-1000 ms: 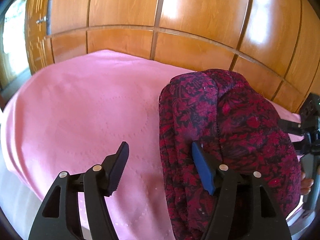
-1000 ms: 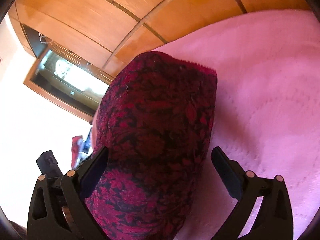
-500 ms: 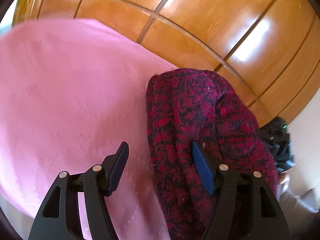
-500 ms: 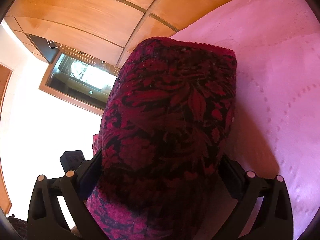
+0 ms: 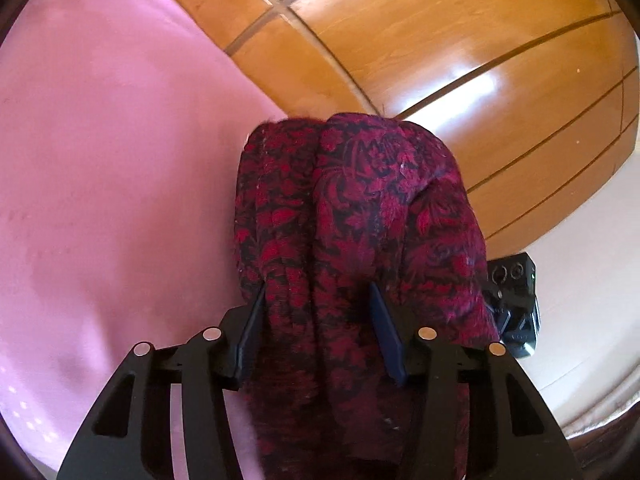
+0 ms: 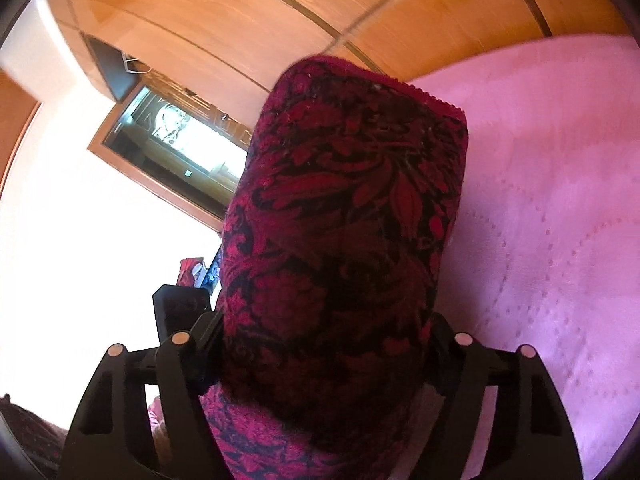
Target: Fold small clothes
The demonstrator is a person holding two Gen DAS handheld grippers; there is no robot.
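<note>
The folded dark-red garment with a black floral print (image 5: 360, 216) is bunched into a thick roll at the far edge of the pink quilted bedspread (image 5: 112, 168), close to the glossy orange-brown wooden panelling (image 5: 460, 52) behind it. The left gripper (image 5: 316, 328) is clenched on one end of the roll, its black fingers (image 5: 250, 328) pressed into the fabric on both sides. The right gripper (image 6: 324, 344) grasps the other end, the cloth filling the gap between its jaws and bulging above them. In the right wrist view the garment's (image 6: 348, 208) scalloped hem lies beside the bedspread's (image 6: 560, 208) stitched dotted arcs.
</note>
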